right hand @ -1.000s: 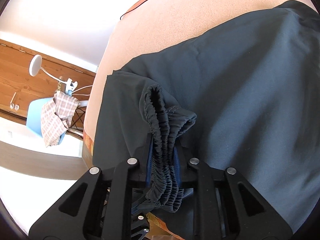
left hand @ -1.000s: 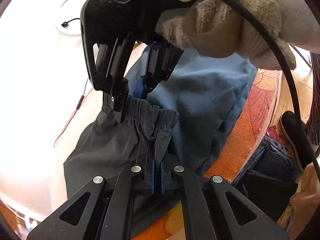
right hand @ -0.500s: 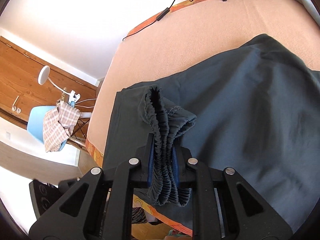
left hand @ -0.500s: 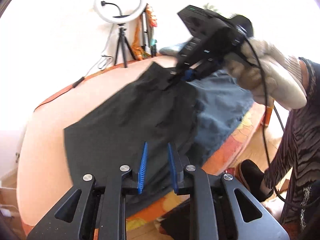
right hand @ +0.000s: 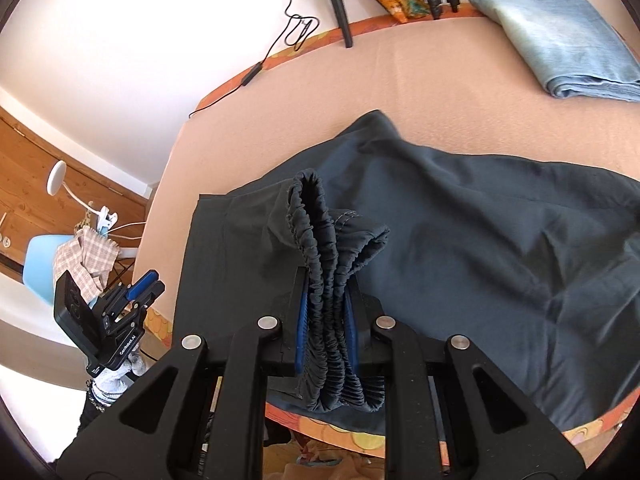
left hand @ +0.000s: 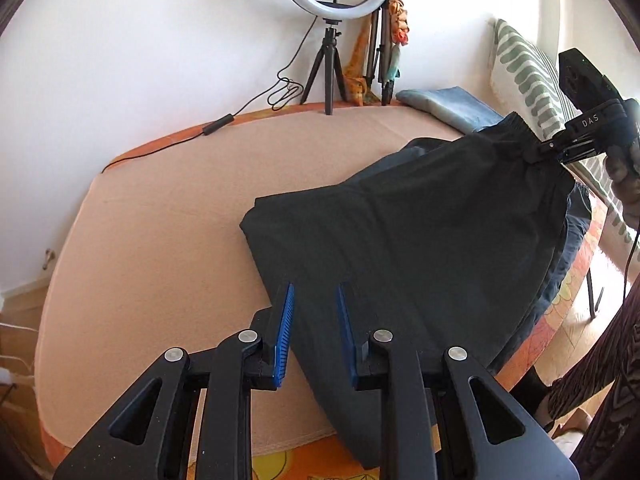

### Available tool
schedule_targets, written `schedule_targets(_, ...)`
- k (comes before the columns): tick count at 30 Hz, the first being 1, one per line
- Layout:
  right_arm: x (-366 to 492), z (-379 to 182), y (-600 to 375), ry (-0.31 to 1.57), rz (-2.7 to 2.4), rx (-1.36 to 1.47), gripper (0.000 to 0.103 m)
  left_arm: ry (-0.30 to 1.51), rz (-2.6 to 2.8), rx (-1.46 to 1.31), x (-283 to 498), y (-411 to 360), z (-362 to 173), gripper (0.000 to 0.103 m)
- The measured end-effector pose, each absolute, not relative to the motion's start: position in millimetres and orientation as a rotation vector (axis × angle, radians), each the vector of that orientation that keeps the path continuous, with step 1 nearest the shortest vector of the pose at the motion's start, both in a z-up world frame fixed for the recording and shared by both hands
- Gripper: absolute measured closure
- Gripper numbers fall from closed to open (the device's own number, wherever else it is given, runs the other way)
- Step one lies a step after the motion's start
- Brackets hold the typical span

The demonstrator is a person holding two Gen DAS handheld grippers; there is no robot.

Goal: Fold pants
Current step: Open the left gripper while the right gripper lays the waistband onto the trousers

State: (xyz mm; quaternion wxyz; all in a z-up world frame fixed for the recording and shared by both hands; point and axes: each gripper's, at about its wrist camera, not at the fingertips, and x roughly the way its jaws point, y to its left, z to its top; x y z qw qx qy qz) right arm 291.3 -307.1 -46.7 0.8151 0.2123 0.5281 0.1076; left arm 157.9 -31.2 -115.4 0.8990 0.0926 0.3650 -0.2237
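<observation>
The right gripper (right hand: 325,320) is clamping the bunched elastic waistband (right hand: 334,276) of the dark pants (right hand: 460,248) between its blue pads (right hand: 301,328), the gathered band rising in folds above the fingertips and hanging in a loop below them. The left gripper (left hand: 313,332) is holding nothing: its two blue-padded fingers (left hand: 285,332) are standing apart, hovering over the near hem of the pants without pressing on the cloth (the dark fabric merely shows through the gap).

Outward from those fingers, the pants are lying spread across the peach-covered bed (left hand: 160,240), toward its near edge, with the waistband end lifted off the bed where the right gripper (left hand: 560,148) is pulling it up; a knit-gloved hand (left hand: 624,184) is holding that gripper's handle. Under the lifted cloth a second, bluer layer of fabric is showing at the bed's edge; whether it belongs to the same garment cannot be told.

At the bed's far side, a folded pair of light-blue jeans (right hand: 560,40) is lying well apart from the pants. A ring light on a tripod (left hand: 334,20) is standing at the bed's far edge against the white wall, its cable (left hand: 224,124) trailing along that edge. A leaf-patterned cushion (left hand: 524,76) is leaning just beyond the jeans. Off the bed's left side, a blue chair draped with checked cloth (right hand: 64,256) is standing beside a white clip lamp (right hand: 60,180). No bins or baskets are showing.
</observation>
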Motion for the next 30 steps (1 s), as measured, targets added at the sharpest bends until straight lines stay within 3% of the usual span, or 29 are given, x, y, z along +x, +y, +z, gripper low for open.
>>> schedule_targets(30,231.2,-51.8,-509.7,1.151,-0.222,0.46,0.086,0.782,-0.675,0.335,151.6,-130.7,-129.4,0.083)
